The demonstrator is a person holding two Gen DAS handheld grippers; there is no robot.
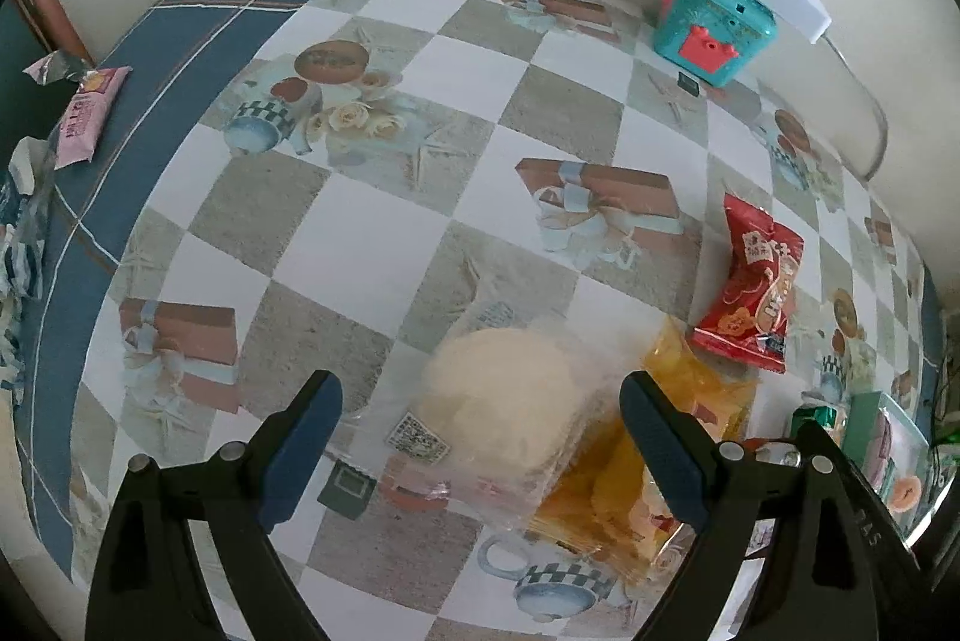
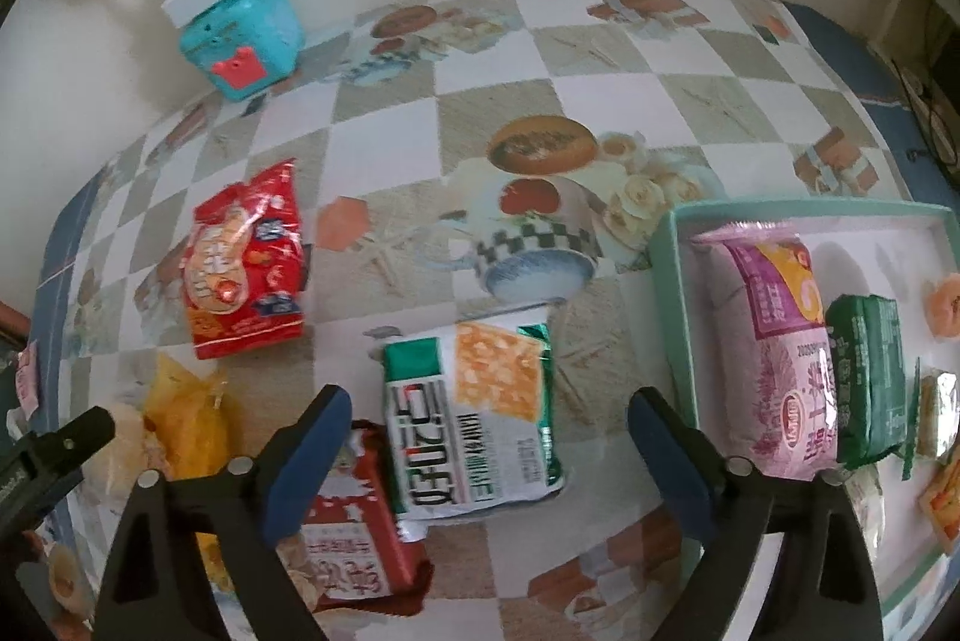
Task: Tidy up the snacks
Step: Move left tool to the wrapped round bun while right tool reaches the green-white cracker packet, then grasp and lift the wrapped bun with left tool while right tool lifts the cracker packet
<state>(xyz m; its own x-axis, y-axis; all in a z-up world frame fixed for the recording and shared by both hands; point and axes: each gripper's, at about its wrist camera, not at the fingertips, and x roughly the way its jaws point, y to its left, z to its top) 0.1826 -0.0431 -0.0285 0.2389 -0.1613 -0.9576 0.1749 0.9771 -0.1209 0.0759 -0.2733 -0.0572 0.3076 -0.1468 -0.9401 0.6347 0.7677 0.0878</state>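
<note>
My left gripper (image 1: 480, 389) is open and points down over a pale round bun in clear wrap (image 1: 498, 401); its pads are clear of the wrap. A yellow packet (image 1: 630, 479) lies under the bun's right side, and a red packet (image 1: 750, 281) lies farther right. My right gripper (image 2: 489, 401) is open above a white, green and orange packet (image 2: 480, 413) that lies flat between the fingers, untouched. A red box-like packet (image 2: 354, 539) sits below its left finger. To the right, the green-rimmed tray (image 2: 672, 293) holds a purple packet (image 2: 774, 341), a green packet (image 2: 870, 371) and smaller ones.
A teal toy box (image 1: 714, 17) with a white power strip and cable on top stands by the wall at the back. A pink packet (image 1: 90, 113) lies on the cloth's blue border at the far left. The left gripper's tip (image 2: 54, 449) shows in the right wrist view.
</note>
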